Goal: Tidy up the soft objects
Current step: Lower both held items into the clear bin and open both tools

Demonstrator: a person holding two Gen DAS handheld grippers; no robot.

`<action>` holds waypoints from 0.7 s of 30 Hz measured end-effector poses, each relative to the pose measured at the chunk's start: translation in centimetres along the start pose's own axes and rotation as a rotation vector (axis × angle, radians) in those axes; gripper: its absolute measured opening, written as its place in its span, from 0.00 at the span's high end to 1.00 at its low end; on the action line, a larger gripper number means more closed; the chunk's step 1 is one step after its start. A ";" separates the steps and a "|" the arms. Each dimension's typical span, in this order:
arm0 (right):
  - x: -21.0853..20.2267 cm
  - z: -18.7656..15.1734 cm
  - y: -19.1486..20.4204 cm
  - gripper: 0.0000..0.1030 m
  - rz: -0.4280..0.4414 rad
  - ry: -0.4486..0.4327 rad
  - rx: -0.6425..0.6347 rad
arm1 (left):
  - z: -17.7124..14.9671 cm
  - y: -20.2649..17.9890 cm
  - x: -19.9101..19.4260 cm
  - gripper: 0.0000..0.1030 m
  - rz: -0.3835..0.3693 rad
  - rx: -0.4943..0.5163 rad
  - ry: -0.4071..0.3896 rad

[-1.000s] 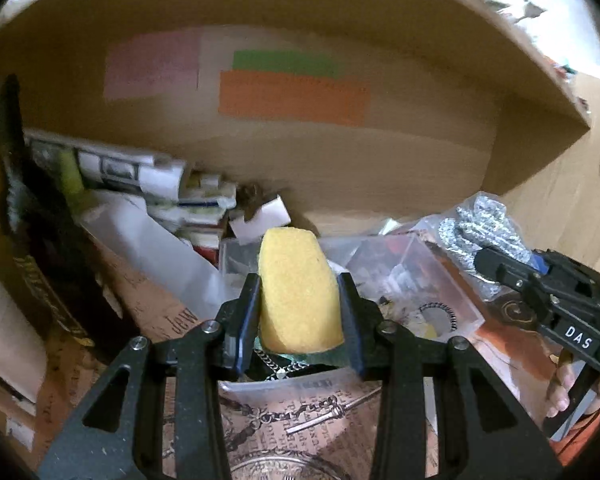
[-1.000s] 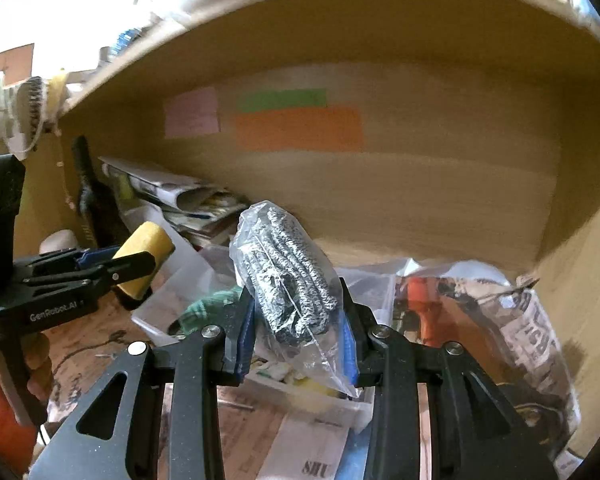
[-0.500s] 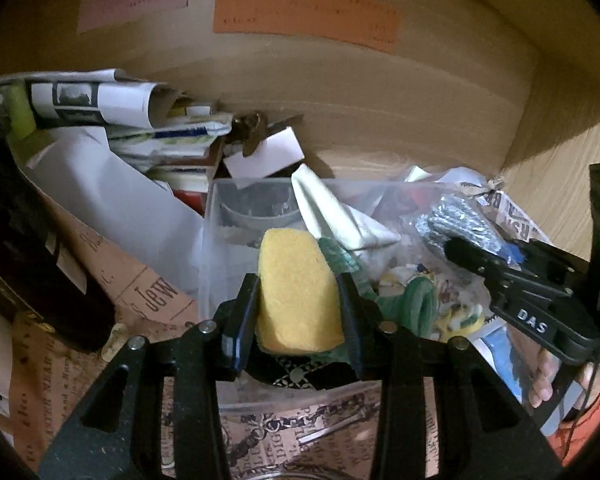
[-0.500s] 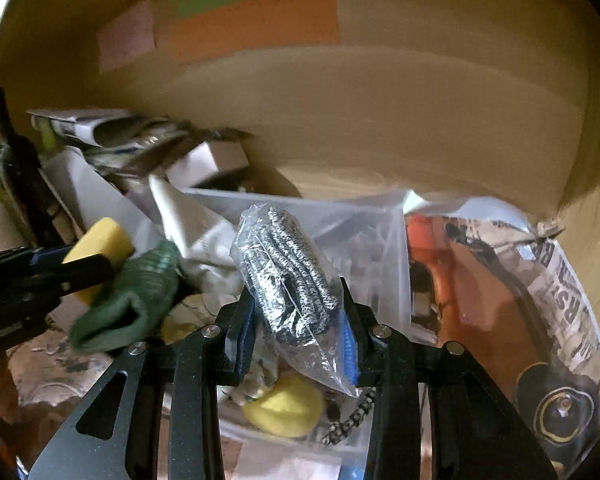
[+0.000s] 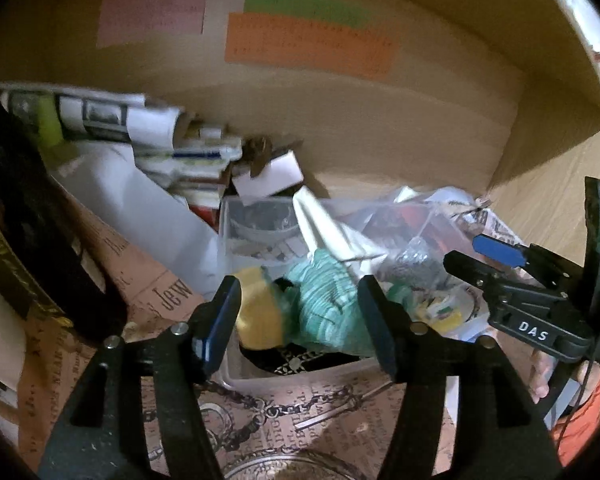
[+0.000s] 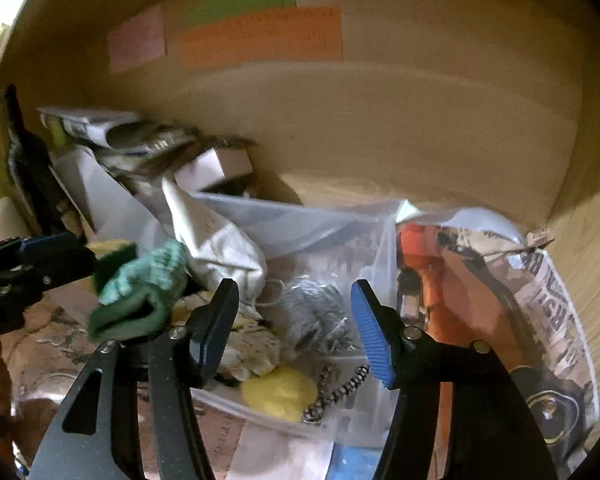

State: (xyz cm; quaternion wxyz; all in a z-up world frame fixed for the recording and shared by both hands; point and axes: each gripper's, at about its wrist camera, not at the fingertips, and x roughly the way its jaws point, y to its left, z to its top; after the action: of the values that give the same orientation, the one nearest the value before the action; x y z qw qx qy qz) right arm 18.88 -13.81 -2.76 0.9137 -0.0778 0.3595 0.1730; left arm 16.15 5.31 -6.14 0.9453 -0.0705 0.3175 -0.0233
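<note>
- While both sets of jaws stand wide and empty, the left hand-held gripper [image 5: 298,322] hangs over the clear plastic bin [image 5: 236,248], the yellow foam sponge [image 5: 256,316] lying loose between its fingers beside a green knitted cloth [image 5: 324,304].
- Right hand-held gripper [image 6: 292,328]: the clear bag of grey speckled fabric [image 6: 312,312] lies just ahead, inside the bin.
- Risk: sponge sits by the near wall; a withdrawing finger could drag it out.
- Risk: slack bag film may snag on a finger.

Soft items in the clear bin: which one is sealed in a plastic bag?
The grey-and-white knitted bundle, in front of the open right gripper. The yellow sponge and green cloth beside it are bare.
</note>
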 end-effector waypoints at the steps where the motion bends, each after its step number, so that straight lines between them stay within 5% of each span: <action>1: -0.7 0.2 0.1 0.46 0.004 -0.017 -0.001 | 0.1 -0.2 -0.7 0.41 0.001 0.004 -0.018; 11: -8.4 1.3 2.2 0.39 0.029 -0.209 -0.038 | 0.8 -2.4 -7.5 0.40 0.003 0.049 -0.207; 21: -14.2 1.0 3.7 0.18 0.016 -0.380 -0.056 | 0.5 -3.7 -13.1 0.20 -0.023 0.071 -0.352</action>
State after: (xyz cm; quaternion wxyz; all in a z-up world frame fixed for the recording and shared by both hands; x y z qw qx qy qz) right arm 8.49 -13.83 7.64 0.9612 -0.0662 0.1761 0.2016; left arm 6.02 2.91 2.57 0.9879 -0.0438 0.1452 -0.0328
